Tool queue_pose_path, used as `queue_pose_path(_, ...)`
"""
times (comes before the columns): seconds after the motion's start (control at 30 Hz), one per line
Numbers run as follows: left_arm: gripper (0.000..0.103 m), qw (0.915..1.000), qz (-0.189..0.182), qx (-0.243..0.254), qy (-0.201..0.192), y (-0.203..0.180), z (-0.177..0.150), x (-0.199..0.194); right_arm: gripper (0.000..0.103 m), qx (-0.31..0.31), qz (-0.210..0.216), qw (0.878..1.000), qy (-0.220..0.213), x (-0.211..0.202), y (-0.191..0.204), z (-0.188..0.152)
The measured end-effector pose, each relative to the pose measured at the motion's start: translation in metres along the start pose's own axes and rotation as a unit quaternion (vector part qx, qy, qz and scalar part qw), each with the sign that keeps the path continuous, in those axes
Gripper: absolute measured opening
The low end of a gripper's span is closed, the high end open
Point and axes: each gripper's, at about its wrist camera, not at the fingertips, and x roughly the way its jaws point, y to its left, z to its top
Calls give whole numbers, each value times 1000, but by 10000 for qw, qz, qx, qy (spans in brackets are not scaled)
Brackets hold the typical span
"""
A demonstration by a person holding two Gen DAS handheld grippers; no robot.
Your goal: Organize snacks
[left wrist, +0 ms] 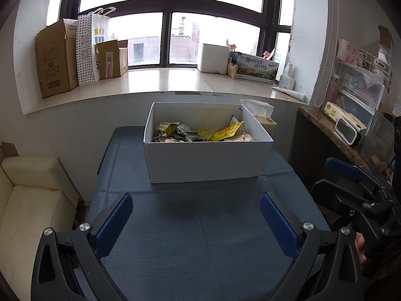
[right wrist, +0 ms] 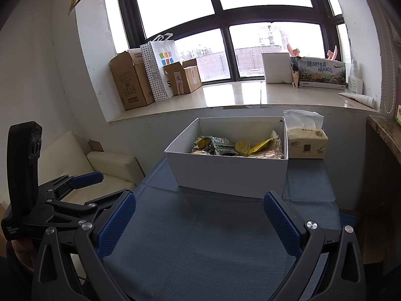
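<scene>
A white open box (left wrist: 205,160) (right wrist: 230,173) stands on the blue tablecloth (left wrist: 200,238) (right wrist: 200,238) and holds several snack packets (left wrist: 200,133) (right wrist: 238,146), green, silver and yellow. My left gripper (left wrist: 196,210) is open and empty, above the cloth in front of the box. My right gripper (right wrist: 199,213) is open and empty too, in front of the box and to its right side. Each gripper also shows in the other's view, the right one at the right edge (left wrist: 351,175) and the left one at the left (right wrist: 82,183).
A tissue pack (right wrist: 307,143) (left wrist: 263,115) sits behind the box at its right. A cream sofa (left wrist: 30,200) (right wrist: 100,173) stands left of the table. A counter with containers (left wrist: 351,120) is on the right. Cardboard boxes and bags (left wrist: 75,55) line the windowsill.
</scene>
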Motion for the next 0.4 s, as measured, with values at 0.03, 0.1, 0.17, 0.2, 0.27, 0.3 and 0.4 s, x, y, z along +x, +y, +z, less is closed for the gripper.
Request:
queue_pose_path(0.03,103,10000,-15,6,1,0,0,0,103,2,-4,10000,2,0,0,0)
queue_pose_path(0.1,103,10000,-85,-13,13,1,-1,0,103,5,-22,10000,5,0,0,0)
queue_pose_path(0.17,103,9999,-103,-43,25,3,-1,0,103,15,-31,10000,2,-1,-1,-2)
queue_pose_path(0.2,103,9999,-97,-47,23,3,-1,0,103,26,-34,10000,9,-1,-1,-2)
queue_pose_path(0.27,103,9999,-139,-62,15,4,-1,0,103,40,-46,10000,17,-1,-2,-2)
queue_pose_path(0.3,103,9998,-173,-67,-2,4,-1,-1,103,44,-51,10000,22,-1,-2,-3)
queue_pose_path(0.4,103,9996,-264,-67,-64,4,0,-4,103,49,-79,9999,37,0,-2,-3)
